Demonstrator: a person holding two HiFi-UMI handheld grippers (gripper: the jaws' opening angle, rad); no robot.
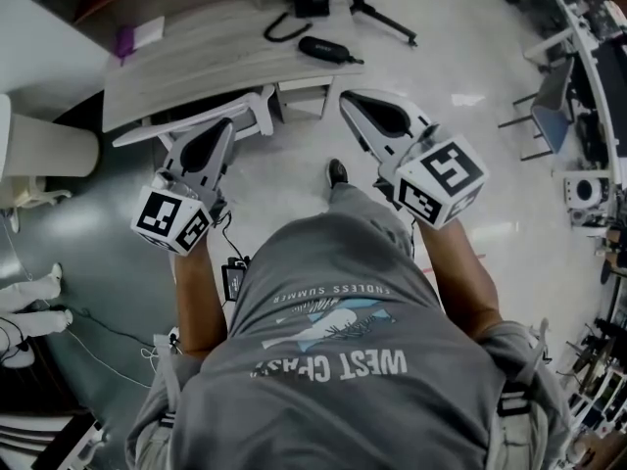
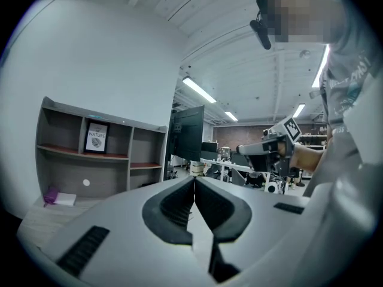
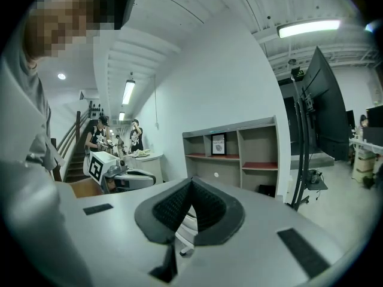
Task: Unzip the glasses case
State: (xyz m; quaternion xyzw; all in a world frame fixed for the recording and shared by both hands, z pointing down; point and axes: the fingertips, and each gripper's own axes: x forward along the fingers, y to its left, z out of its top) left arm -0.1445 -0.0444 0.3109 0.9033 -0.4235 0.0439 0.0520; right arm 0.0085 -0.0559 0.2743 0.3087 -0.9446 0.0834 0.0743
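T-shirt [image 1: 333, 360], upside down in head view: small "ENDLESS SUMMER", large white "WEST", with the word beside it creased and unclear | framed picture [image 2: 96, 137], upper middle compartment of shelf unit [image 2: 60, 154]: "NATURE" | same picture in right gripper view: too small to read

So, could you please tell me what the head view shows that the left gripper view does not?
Only the head view: the black case lying on the desk, and a shoe. Only the left gripper view: the framed picture in the shelf, the dark screen and a ceiling light. Both: the left gripper, the right gripper and the purple object on the desk.
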